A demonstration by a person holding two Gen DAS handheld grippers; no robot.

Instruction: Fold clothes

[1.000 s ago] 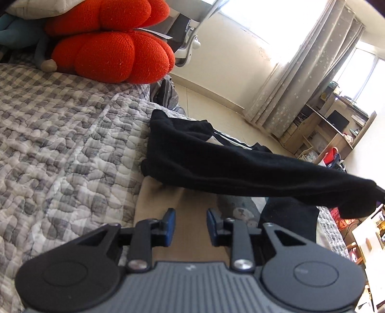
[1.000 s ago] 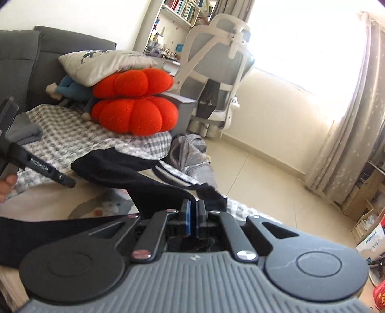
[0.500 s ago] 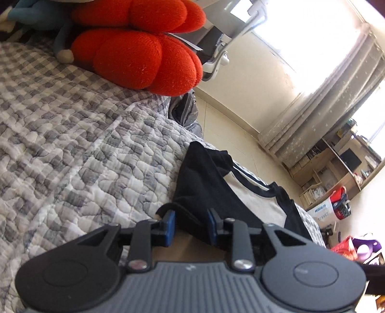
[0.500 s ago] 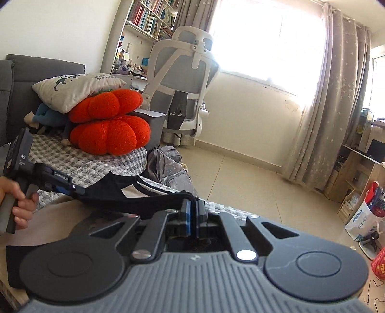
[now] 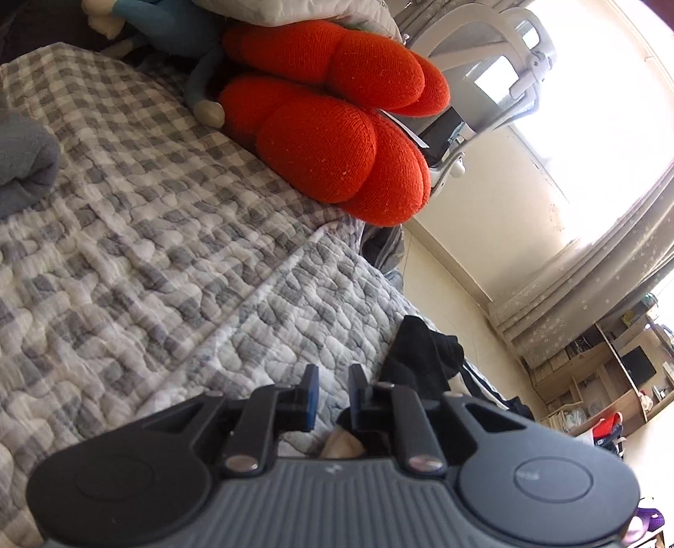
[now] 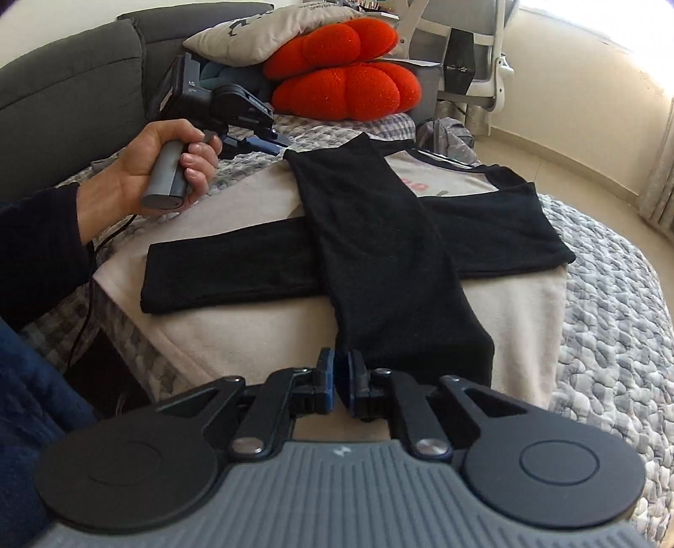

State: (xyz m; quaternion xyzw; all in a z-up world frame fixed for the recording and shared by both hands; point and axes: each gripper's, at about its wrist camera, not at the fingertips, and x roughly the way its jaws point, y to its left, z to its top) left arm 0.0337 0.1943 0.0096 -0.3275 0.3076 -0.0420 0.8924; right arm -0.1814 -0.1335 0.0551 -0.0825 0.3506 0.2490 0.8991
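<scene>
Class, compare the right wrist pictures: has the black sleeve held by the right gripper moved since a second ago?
Yes. The black sleeve, earlier lifted up, now lies flat across the shirt, running from near the red cushion down to the right gripper, whose fingers have parted slightly.

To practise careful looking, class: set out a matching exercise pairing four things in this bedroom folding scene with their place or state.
Things:
1. red cushion
2. black sleeve
3. left gripper
4. office chair

Place or state:
A. laid across the other sleeve
B. fingers apart, over the checked quilt
C. under a pale pillow
D. white-framed, behind the cushion

Pairs: 1-C, 2-A, 3-B, 4-D
</scene>
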